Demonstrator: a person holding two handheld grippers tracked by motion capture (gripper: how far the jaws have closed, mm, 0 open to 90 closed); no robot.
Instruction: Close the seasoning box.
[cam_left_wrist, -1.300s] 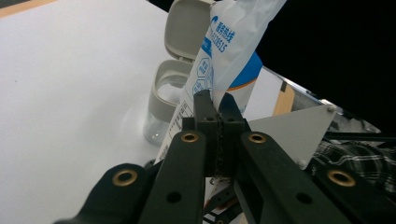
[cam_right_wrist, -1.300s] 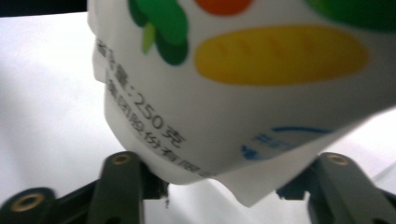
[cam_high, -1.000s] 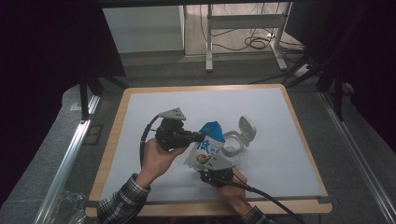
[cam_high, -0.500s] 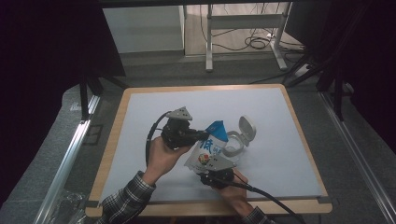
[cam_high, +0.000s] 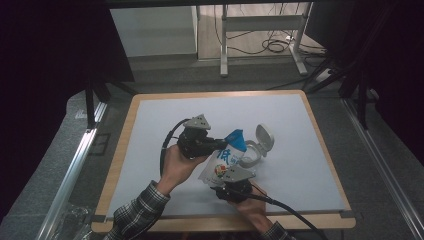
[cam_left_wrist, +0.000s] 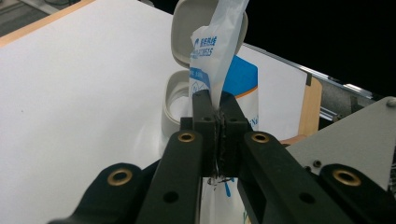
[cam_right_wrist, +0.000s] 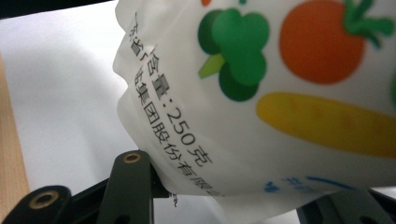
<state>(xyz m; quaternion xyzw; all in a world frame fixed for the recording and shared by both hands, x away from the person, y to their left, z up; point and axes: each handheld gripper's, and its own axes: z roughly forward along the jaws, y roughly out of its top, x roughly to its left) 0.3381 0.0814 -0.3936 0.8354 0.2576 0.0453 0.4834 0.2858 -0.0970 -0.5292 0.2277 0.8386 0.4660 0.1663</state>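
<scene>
From my high view the white table (cam_high: 150, 125) is lit evenly from above while everything around it falls to black. Shadows under the hands are faint. My right gripper view sits so close that the pouch (cam_right_wrist: 261, 102) goes soft; the left gripper view blurs its own jaws, background sharper

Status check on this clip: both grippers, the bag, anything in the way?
Left gripper shut on the bag near its top edge. Right gripper clamped on its bottom end. Open-lidded container just behind the bag; nothing blocking.
</scene>
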